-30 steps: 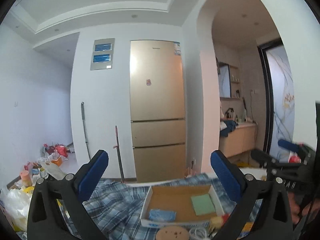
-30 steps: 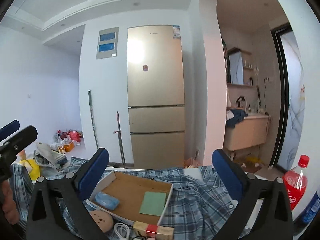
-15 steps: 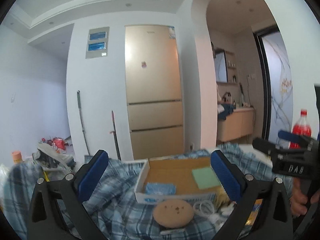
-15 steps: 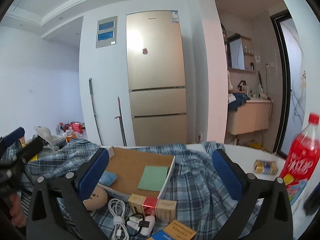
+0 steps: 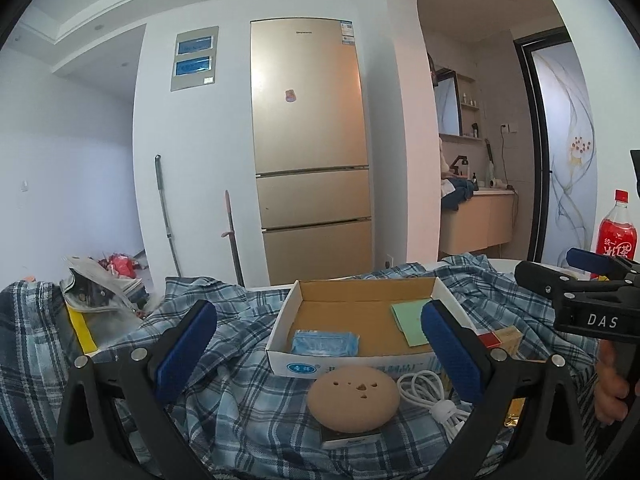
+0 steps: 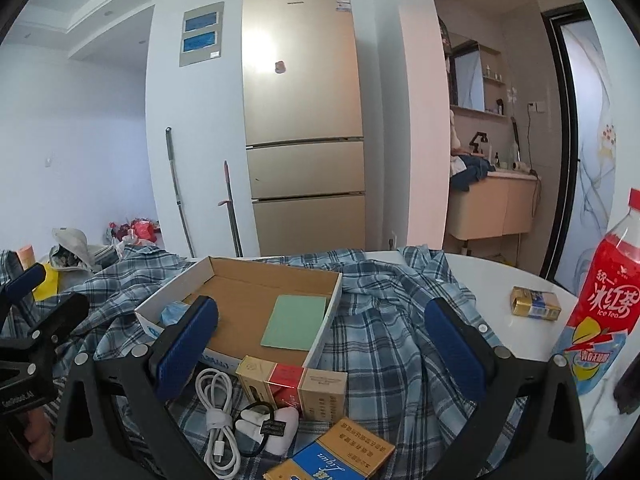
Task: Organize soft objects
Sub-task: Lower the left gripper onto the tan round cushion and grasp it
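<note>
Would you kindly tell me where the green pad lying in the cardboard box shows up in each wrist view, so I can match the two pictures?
Left wrist view: the green pad lies right of centre, in the box's right half, partly hidden by the right finger of the left tongs.
Right wrist view: the green pad lies near centre, in the box's right half, in full view.
Shared landmark: the gold fridge behind the cardboard box.

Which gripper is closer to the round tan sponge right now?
Left. The left gripper is open right above the round tan sponge, which lies between its fingers. The right gripper is open farther right, over the cigarette boxes.
</note>
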A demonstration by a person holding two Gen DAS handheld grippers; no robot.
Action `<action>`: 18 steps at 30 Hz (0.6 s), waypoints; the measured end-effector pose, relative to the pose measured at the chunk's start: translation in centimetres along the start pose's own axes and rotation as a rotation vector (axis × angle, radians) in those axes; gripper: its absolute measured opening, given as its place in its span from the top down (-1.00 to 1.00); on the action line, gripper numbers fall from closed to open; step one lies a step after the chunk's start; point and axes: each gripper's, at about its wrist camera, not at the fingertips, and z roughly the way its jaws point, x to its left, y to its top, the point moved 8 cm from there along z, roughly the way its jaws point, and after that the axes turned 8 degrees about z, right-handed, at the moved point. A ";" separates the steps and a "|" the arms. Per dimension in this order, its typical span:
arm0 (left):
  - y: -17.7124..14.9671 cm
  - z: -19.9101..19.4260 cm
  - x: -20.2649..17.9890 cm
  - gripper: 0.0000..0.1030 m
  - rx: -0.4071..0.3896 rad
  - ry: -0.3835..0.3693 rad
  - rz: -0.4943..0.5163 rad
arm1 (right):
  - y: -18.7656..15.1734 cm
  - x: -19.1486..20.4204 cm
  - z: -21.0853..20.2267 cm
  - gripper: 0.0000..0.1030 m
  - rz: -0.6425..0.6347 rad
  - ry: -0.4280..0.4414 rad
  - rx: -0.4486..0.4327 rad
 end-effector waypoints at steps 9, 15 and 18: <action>-0.9 1.7 -0.8 -1.00 0.095 -0.054 0.003 | -0.8 -0.2 1.6 -1.00 0.009 -0.015 0.076; -2.9 4.7 -1.3 -1.00 0.259 -0.110 -0.018 | -2.0 0.4 3.0 -1.00 -0.011 -0.012 0.152; -4.3 6.2 -1.7 -1.00 0.343 -0.128 -0.015 | -2.4 0.1 3.5 -1.00 0.000 -0.017 0.182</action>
